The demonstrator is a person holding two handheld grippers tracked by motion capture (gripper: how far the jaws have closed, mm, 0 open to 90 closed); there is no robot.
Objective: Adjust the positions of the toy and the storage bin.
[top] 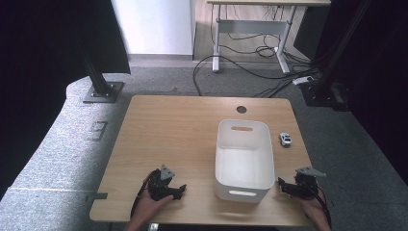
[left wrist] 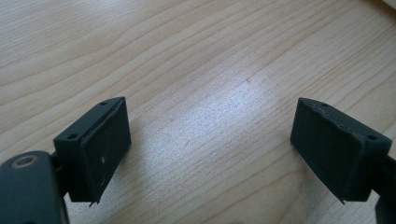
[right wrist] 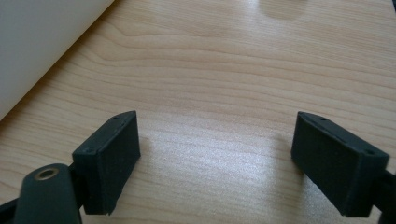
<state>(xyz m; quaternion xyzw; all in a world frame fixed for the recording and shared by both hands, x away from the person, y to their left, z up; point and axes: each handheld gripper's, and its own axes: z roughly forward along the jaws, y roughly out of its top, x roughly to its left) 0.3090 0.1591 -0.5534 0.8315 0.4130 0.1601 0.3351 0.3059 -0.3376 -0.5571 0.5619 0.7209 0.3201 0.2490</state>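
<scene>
Left gripper (top: 179, 188) at 7 o'clock, right gripper (top: 284, 186) at 5, both agape, empty, low over counter (top: 168, 139). White bin (top: 244, 161) between; toy car (top: 285, 139) at 2.

My left gripper (left wrist: 210, 154) over the wooden table (left wrist: 196, 60)

I see my two black jaws coming up from the bottom, one on each side, set far apart with nothing between them. Each jaw has a flat dark pad (left wrist: 105, 149) on its inner face. Under them is only light brown wood with wavy lines running across it. A bright, shiny patch of light sits on the wood in the gap between the jaws. At the top right corner I can just see a tiny pale edge, too small to tell what it is.
</scene>
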